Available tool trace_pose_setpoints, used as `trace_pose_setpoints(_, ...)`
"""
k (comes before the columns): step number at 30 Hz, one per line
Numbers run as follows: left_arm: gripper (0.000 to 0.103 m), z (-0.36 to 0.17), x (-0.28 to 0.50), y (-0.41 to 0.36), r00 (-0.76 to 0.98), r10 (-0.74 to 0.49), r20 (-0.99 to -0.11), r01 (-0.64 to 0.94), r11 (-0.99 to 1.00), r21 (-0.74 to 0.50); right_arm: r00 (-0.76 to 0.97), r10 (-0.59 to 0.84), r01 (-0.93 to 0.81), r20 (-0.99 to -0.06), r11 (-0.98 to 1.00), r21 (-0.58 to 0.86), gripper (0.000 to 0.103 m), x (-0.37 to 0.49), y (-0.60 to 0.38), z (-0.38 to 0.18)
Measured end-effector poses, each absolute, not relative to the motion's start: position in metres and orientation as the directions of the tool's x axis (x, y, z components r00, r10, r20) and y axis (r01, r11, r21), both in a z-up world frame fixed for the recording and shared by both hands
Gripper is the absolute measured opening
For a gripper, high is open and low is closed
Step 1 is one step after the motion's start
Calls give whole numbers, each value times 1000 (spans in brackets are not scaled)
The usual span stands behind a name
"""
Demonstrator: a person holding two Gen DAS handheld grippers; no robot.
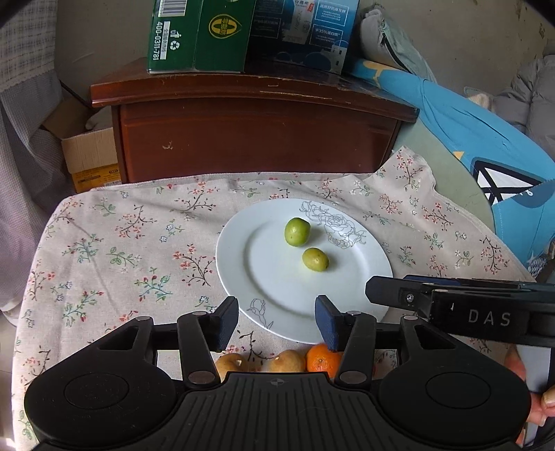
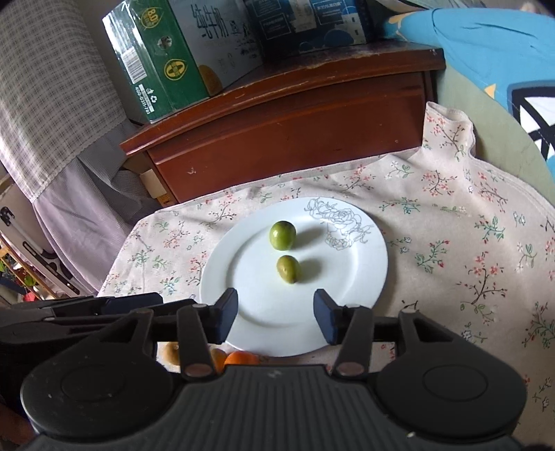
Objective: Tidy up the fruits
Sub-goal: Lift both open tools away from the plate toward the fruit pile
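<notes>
- On the flowery tablecloth (image 1: 114, 243) we've got a white plate (image 1: 277, 295) with a line-drawn rose at about 1 o'clock on its rim.
- Two green fruits sit on the plate: the rounder green fruit (image 1: 297, 231) is toward 12 o'clock, and the smaller oval green fruit (image 1: 315, 259) is just beside it, a bit toward 4 o'clock. They're close but not touching.
- Our left gripper (image 1: 276, 321) hangs over the plate's 6 o'clock edge, jaws spread wide with nothing between them.
- Down under it, off the plate at 6 o'clock, we can spot two yellowish-brown fruits (image 1: 286, 360) and a small orange (image 1: 321, 359) lying on the cloth. The orange touches the nearer brown one.
- Our right gripper (image 2: 275, 317) is also over the plate's near edge, jaws wide apart and empty. In the left view it pokes in from 3 o'clock.
- Behind the table, at 12 o'clock, there's a dark wooden cabinet (image 1: 256, 135) with a green carton (image 1: 194, 34) and a blue carton (image 1: 305, 31) on top.
- A cardboard box (image 1: 90, 156) sits at 10 o'clock beside the cabinet, and blue printed fabric (image 1: 478, 138) is over at 2 o'clock.
</notes>
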State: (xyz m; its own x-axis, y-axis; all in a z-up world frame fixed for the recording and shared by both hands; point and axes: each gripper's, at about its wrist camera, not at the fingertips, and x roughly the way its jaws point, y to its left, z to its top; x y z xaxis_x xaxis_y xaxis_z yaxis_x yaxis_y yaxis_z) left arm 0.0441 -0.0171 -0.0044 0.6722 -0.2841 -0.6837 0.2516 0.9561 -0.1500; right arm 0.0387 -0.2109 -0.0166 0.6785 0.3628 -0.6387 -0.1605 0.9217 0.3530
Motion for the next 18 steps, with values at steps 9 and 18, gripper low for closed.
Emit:
trace_pose_setpoints(9, 48, 0, -12, 7, 702, -239, -671, 196, 970, -141, 634, 402, -185, -661, 908, 375, 56, -2, -217, 1)
trace_pose_setpoints(18, 48, 11, -54, 15, 723, -252, -643, 209, 967, -144, 581, 385, -176, -717, 919, 352, 62, -92, -228, 2)
